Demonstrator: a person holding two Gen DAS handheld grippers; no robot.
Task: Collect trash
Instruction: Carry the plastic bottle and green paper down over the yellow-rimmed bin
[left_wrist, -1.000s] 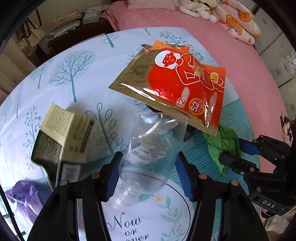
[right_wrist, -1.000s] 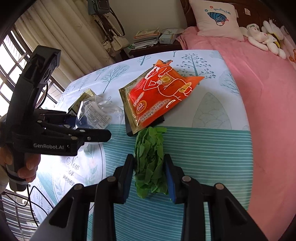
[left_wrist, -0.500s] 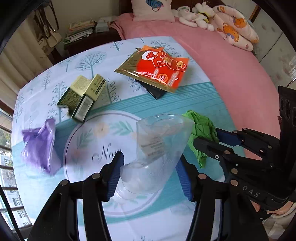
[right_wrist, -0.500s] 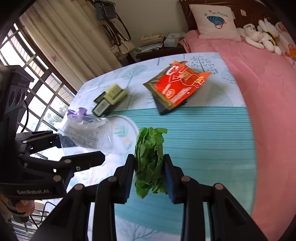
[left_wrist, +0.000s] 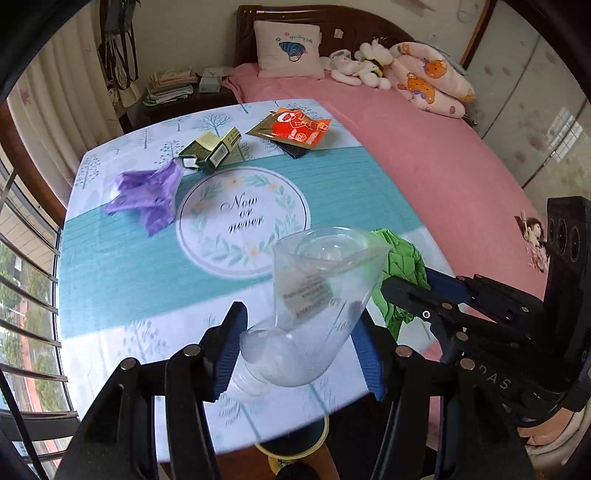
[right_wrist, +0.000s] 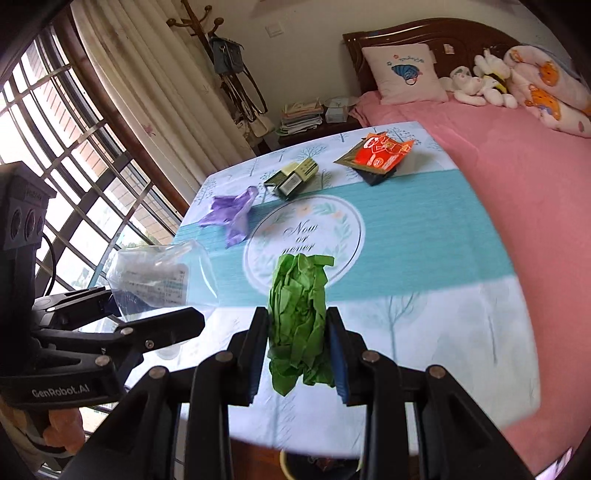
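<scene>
Both your claws had pulled back from the middle of the desk (left_wrist: 122, 280) toward its near edge since a second before, each with its catch. Your left claw (left_wrist: 299, 354) was closed on a crumpled clear plastic bottle (left_wrist: 314, 295), pads pressed to the body near the neck, the wide end pointing up and away, clear of the cloth. Your right claw (right_wrist: 297, 347) was clamped on a wad of green paper (right_wrist: 298, 317), gripped from both sides and also off the desk. The two claws sat close beside each other, the bottle to the left of the green wad. Farther out on the desk lay a purple plastic scrap (left_wrist: 146, 194), then an olive and cream carton (left_wrist: 212, 149) just beyond it, and a red and gold packet (left_wrist: 295, 127) over a dark flat item at the far side. Below the desk's near edge a yellow-rimmed bin (left_wrist: 291, 443) showed partly. A pink bed (left_wrist: 424, 158) ran along the right.
</scene>
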